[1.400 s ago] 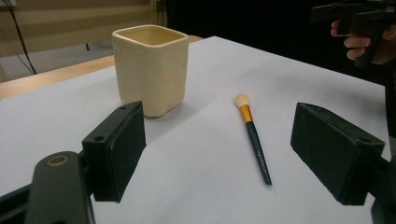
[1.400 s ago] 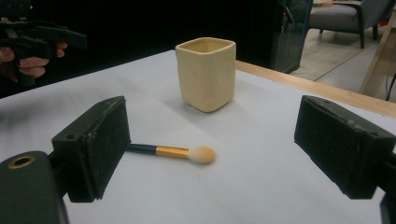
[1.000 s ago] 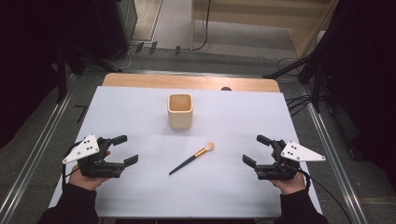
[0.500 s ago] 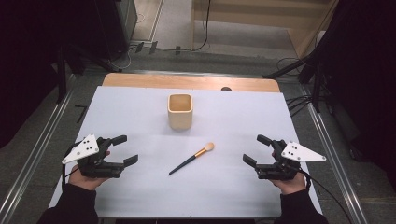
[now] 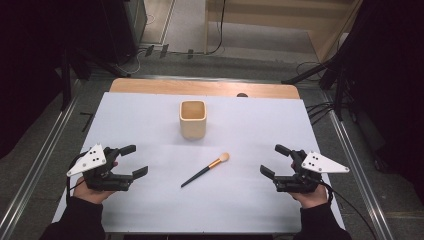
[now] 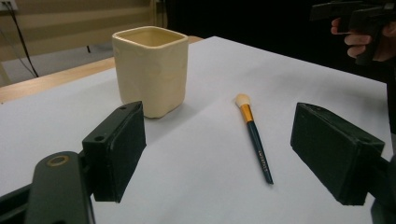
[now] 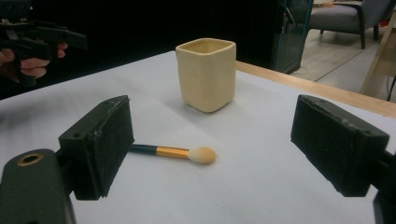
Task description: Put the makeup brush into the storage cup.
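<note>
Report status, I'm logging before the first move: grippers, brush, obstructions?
Left gripper and right gripper: jaws open, empty. Dark-handled makeup brush with gold ferrule flat on white table, untouched. Cream square ceramic cup upright beyond it, apart.

Each black hand-held gripper (image 5: 129,161) (image 5: 272,161) carries a grey three-cornered plate with dark dots; the person wears dark sleeves.

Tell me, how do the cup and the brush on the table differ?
The cup stands upright; the brush lies flat. The cup is squarish, wide and cream all over; the brush is thin, with a dark handle, gold band and pale tip. The cup sits farther from the person than the brush. Both rest untouched on the white table.
</note>
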`<state>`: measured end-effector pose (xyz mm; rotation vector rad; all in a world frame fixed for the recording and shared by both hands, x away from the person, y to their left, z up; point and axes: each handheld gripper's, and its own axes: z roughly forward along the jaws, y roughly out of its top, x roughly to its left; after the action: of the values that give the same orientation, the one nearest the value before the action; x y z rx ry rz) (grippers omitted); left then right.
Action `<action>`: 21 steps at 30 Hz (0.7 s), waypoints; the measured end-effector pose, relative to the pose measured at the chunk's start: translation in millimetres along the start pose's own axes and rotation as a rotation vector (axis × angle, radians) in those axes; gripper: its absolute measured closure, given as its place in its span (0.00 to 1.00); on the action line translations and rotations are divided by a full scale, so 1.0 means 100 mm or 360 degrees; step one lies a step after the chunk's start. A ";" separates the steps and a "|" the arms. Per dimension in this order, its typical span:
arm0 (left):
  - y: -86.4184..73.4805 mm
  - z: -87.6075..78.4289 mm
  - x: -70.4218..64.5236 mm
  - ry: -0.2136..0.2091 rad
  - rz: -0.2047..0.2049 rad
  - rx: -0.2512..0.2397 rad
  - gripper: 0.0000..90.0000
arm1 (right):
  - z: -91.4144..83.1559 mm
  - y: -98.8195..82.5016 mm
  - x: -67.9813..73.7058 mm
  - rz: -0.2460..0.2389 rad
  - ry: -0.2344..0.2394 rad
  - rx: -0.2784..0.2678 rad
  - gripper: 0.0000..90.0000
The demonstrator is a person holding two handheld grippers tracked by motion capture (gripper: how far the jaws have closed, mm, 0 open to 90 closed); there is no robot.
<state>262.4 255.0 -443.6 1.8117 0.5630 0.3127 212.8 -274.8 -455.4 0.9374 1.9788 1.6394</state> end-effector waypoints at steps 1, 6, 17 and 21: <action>0.00 0.00 0.00 0.0002 0.0007 0.0002 0.21 | 0.00 0.00 0.00 0.0002 0.0004 0.0002 0.15; 0.00 0.00 0.00 0.0005 0.0011 0.0004 0.21 | 0.01 0.00 0.00 0.0000 0.0005 0.0009 0.16; 0.00 0.02 -0.02 0.0020 0.0038 0.0018 0.21 | 0.02 0.00 0.00 0.0007 0.0026 0.0011 0.16; 0.00 0.01 -0.01 0.0014 0.0036 0.0015 0.20 | 0.03 0.00 0.00 -0.0004 0.0031 0.0010 0.16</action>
<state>261.9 253.1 -444.0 1.8275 0.5510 0.3340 214.4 -272.7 -455.8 0.9246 1.9983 1.6477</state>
